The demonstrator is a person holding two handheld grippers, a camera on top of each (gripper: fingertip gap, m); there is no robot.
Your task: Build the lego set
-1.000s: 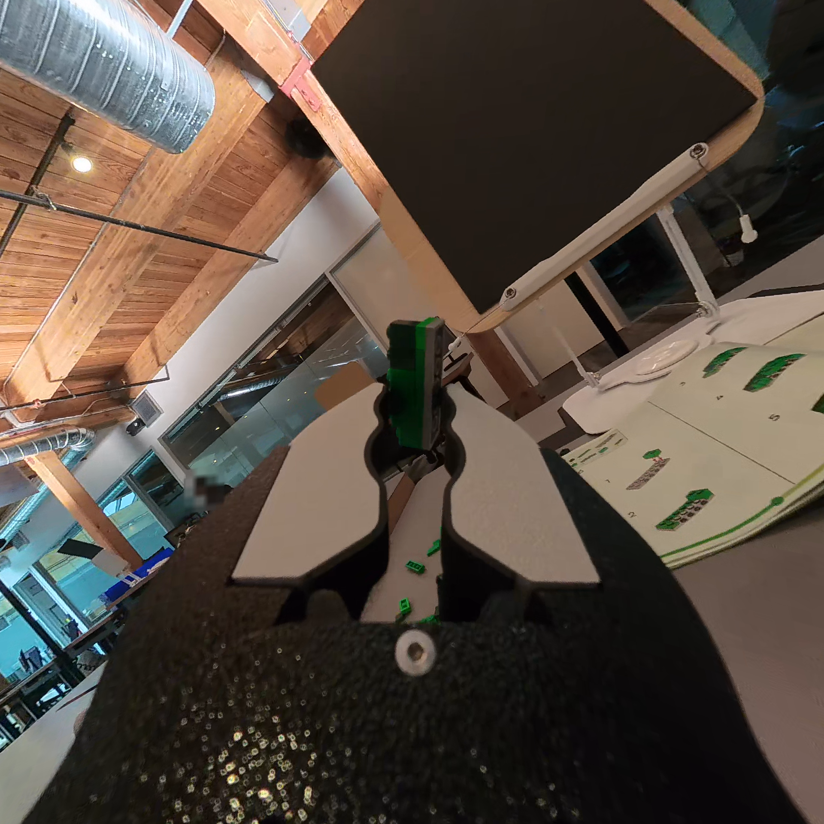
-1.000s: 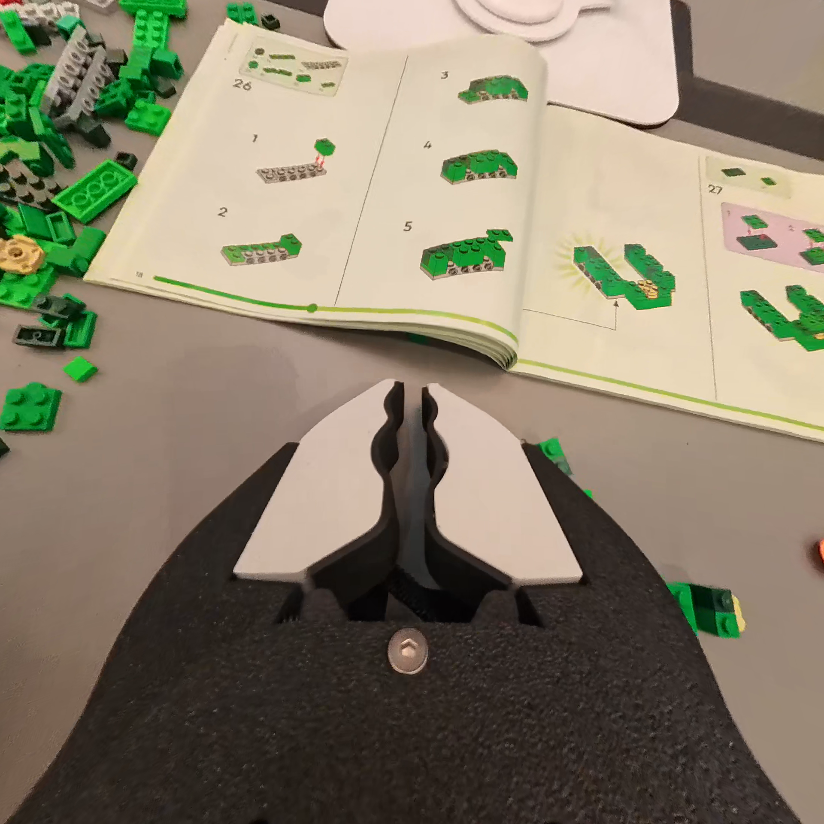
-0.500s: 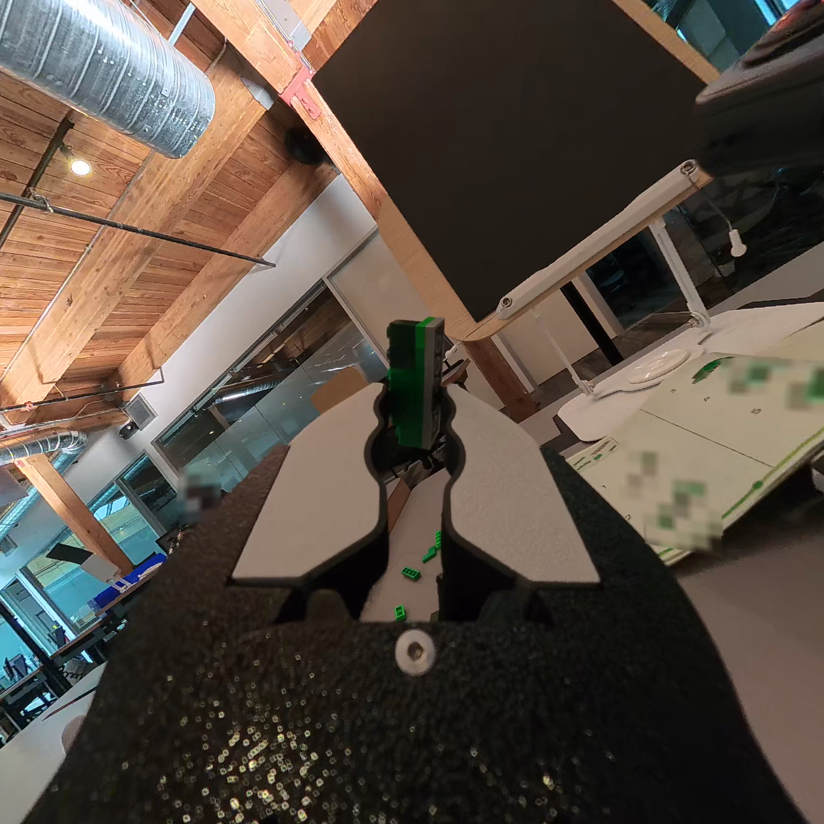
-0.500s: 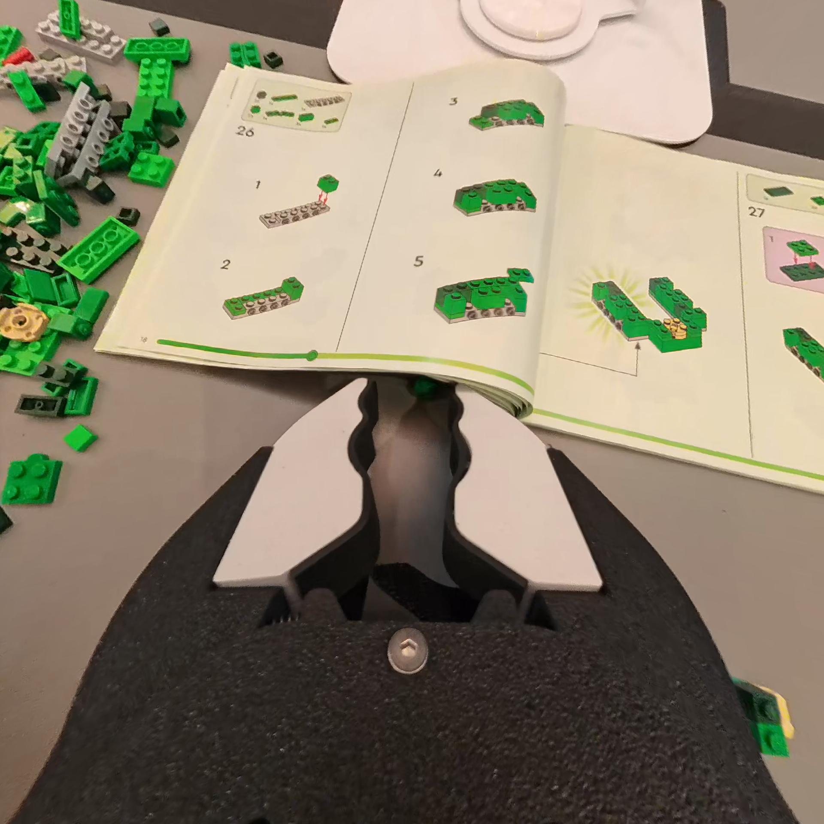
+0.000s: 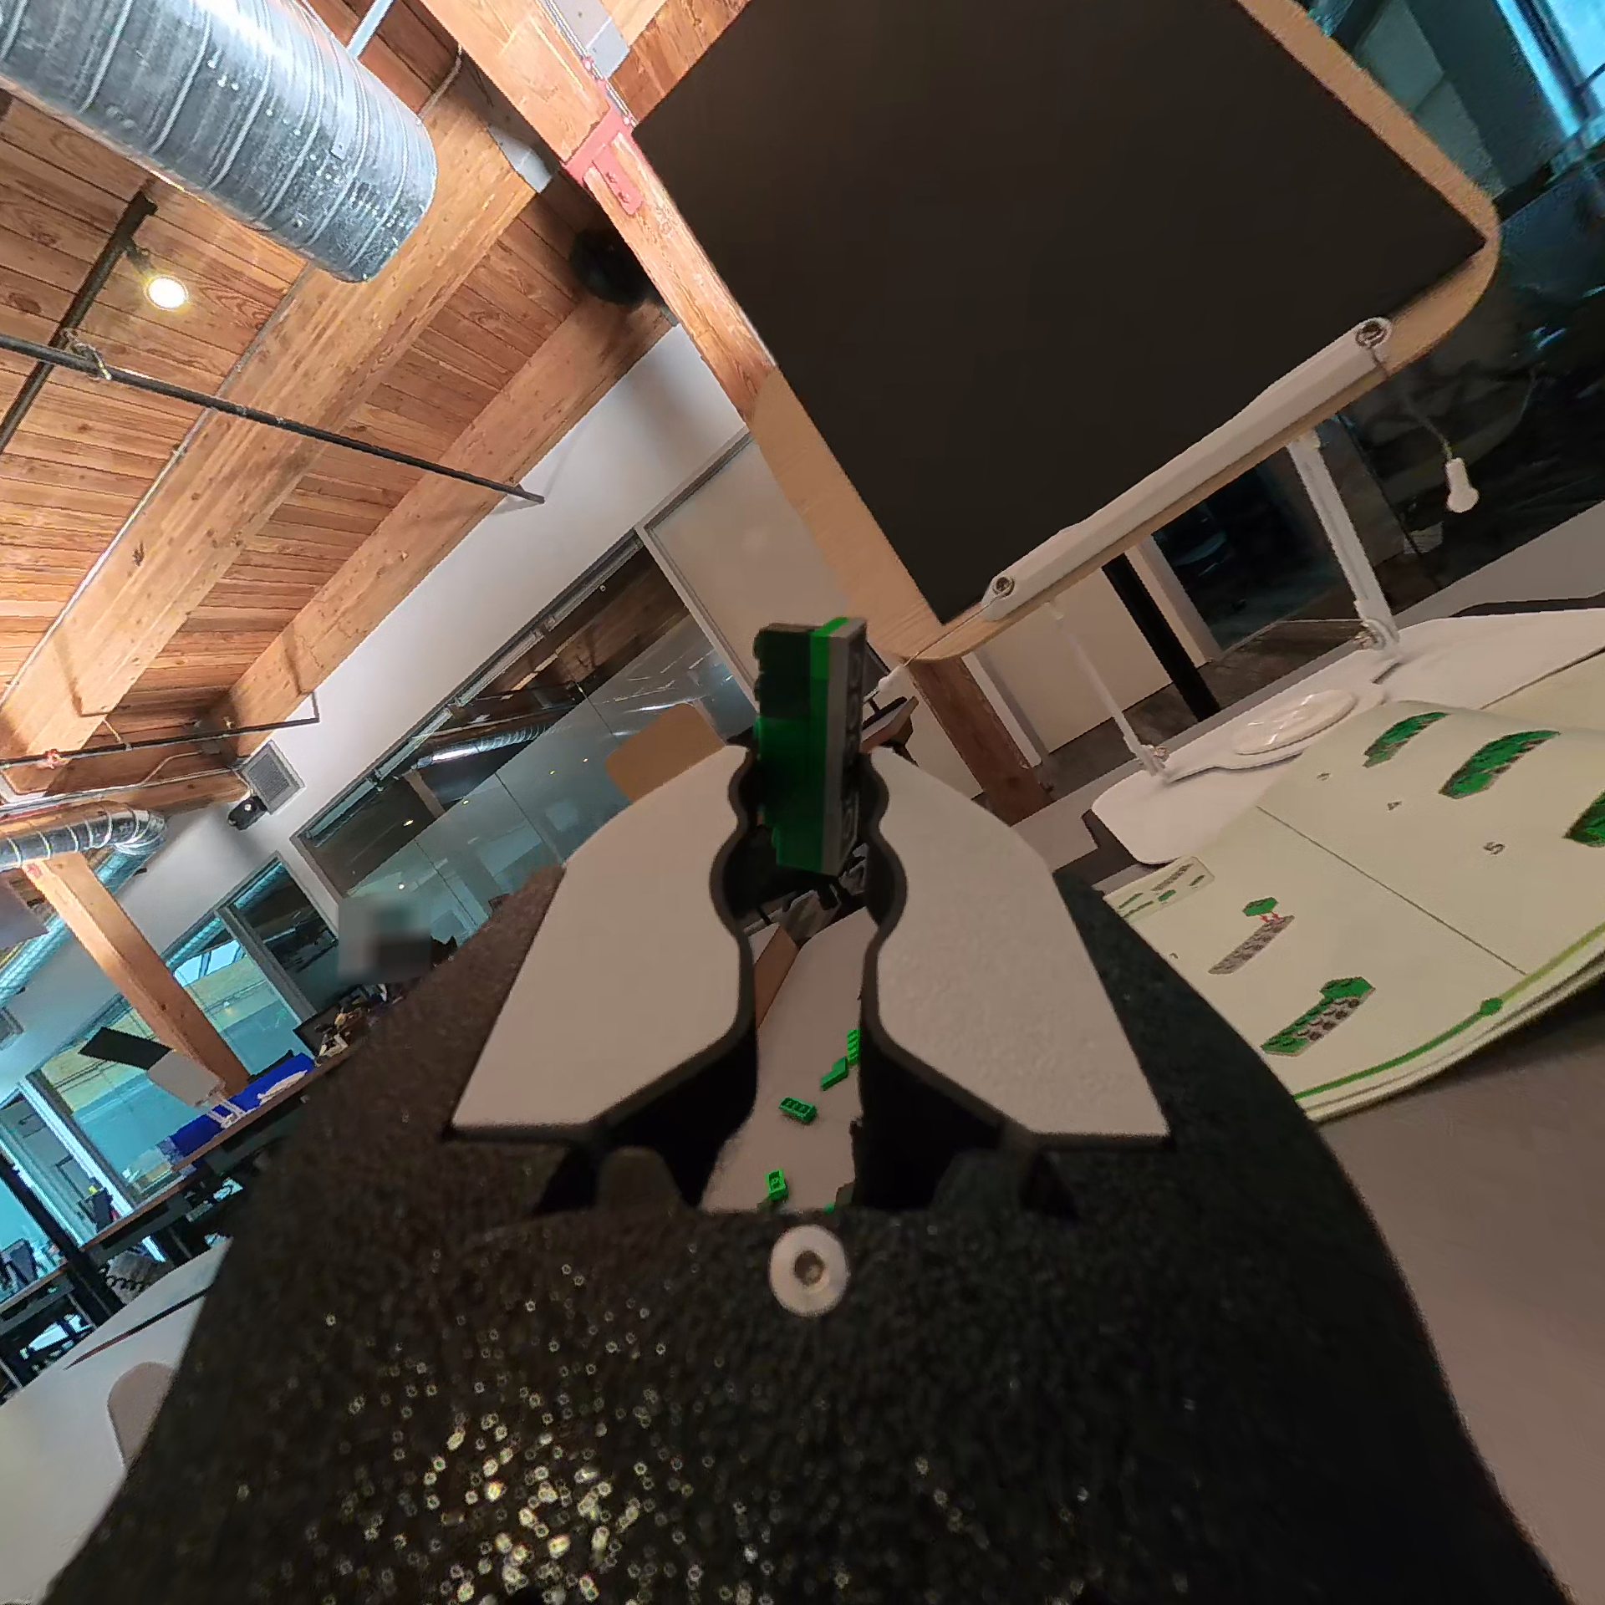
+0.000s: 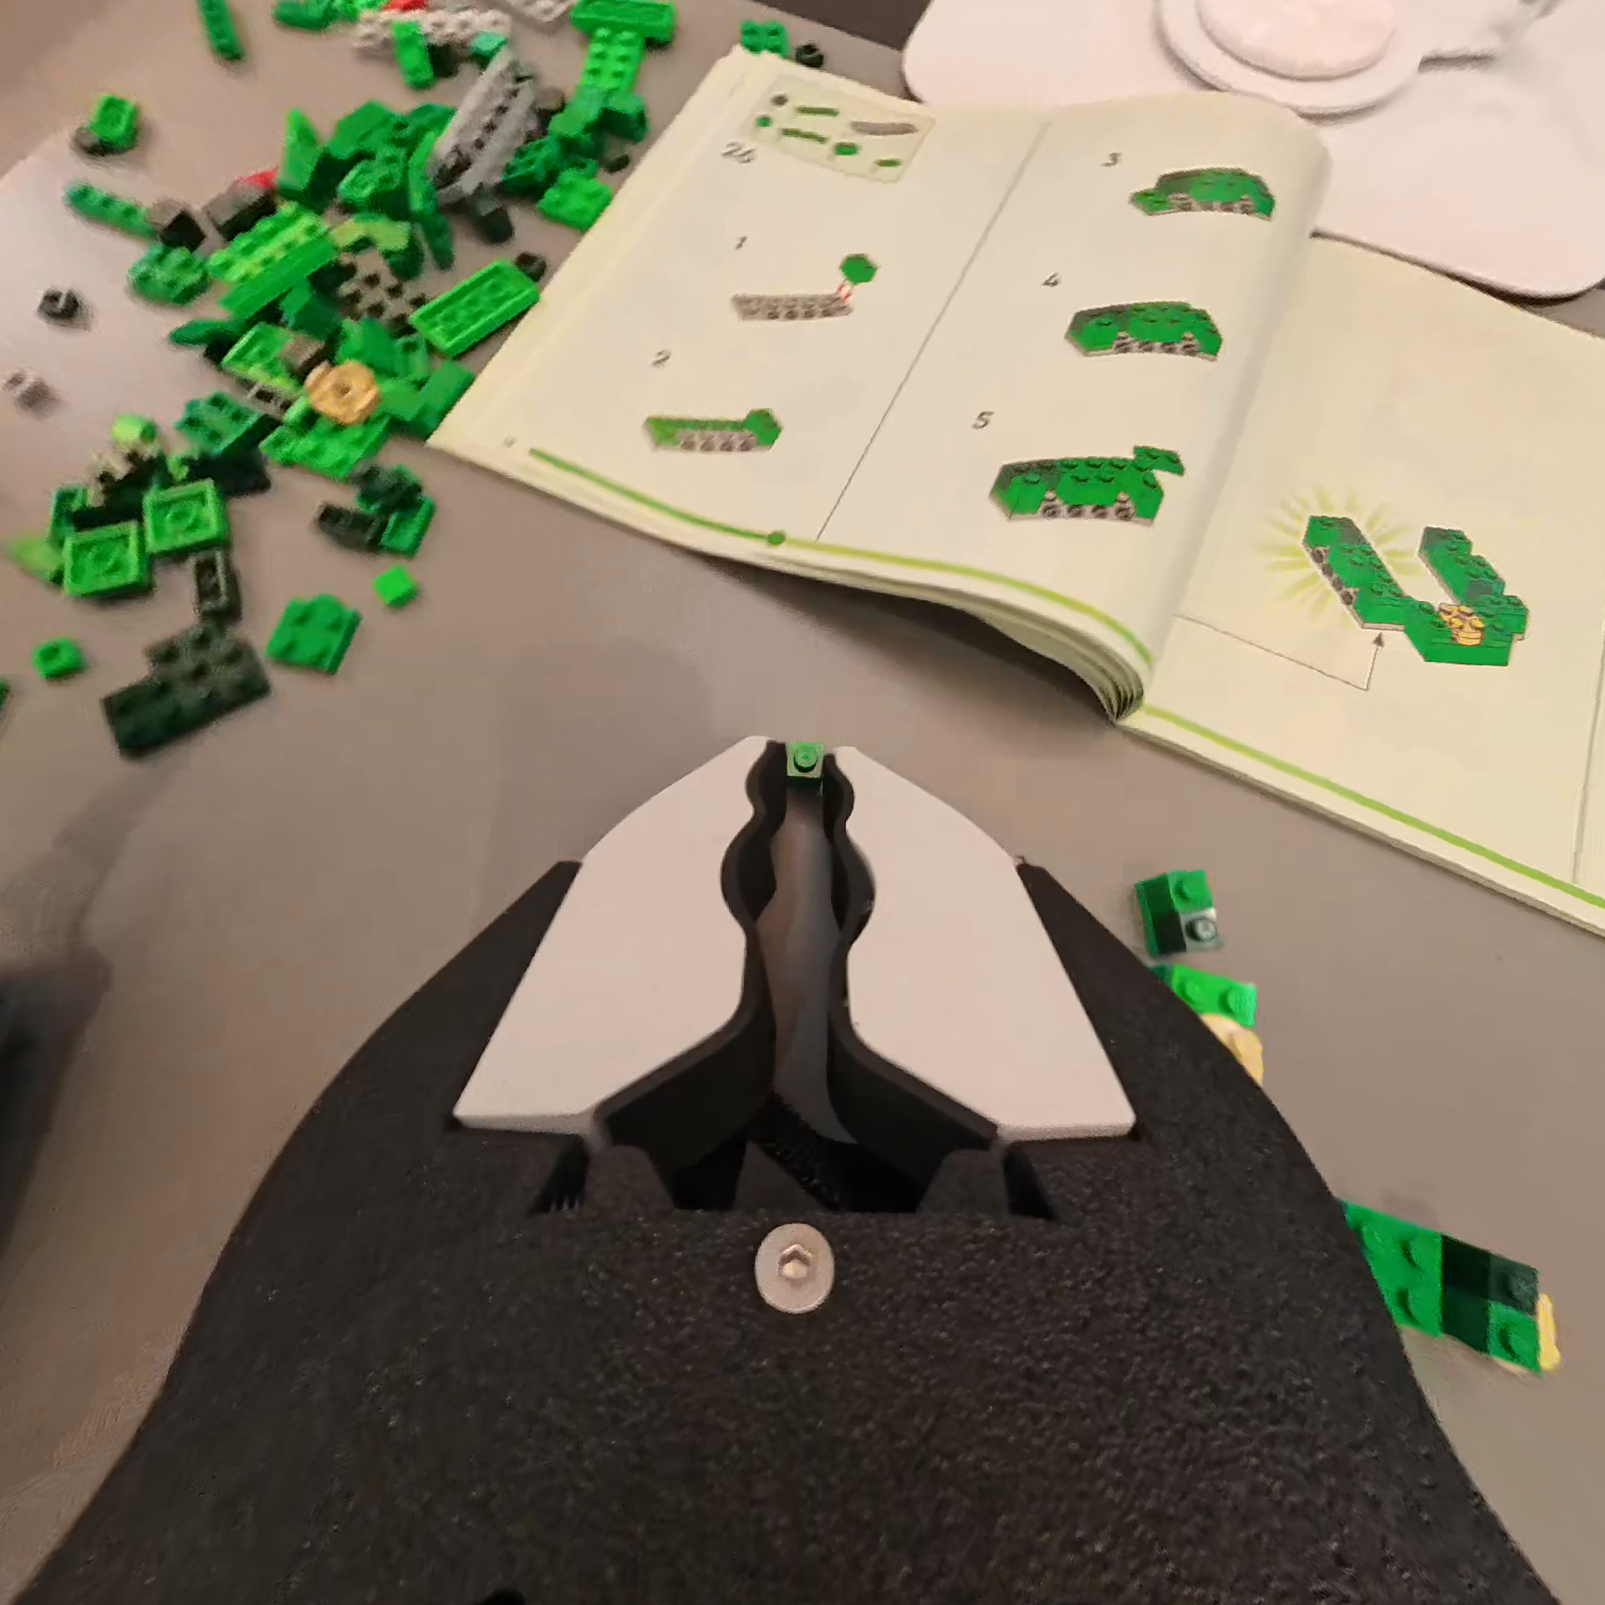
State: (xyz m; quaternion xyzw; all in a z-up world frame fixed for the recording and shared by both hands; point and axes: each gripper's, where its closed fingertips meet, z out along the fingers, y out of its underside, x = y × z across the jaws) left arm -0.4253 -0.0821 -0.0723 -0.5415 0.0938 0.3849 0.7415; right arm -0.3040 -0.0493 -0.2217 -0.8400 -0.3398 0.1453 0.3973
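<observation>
My left gripper (image 5: 808,795) is shut on a green-and-grey lego stack (image 5: 809,738), held upright on edge and raised off the table, pointing towards the ceiling. My right gripper (image 6: 803,764) is shut on a small green one-stud piece (image 6: 804,761) at its very tips, above the grey table, just short of the open instruction booklet (image 6: 955,347). A pile of loose green, dark green and grey bricks (image 6: 287,287) lies at the upper left of the right wrist view. The booklet also shows in the left wrist view (image 5: 1355,894).
Small built green pieces (image 6: 1177,908) (image 6: 1459,1285) lie on the table right of my right gripper. A white lamp base (image 6: 1355,113) sits behind the booklet. A few loose green bricks (image 5: 799,1107) show between my left fingers. A lamp arm (image 5: 1181,486) and dark panel hang above. Tip to tip, the grippers are about 20 cm apart.
My right gripper opened, went to the booklet's front edge, closed on a small green piece there and pulled back with it. My left gripper held the stack still.
</observation>
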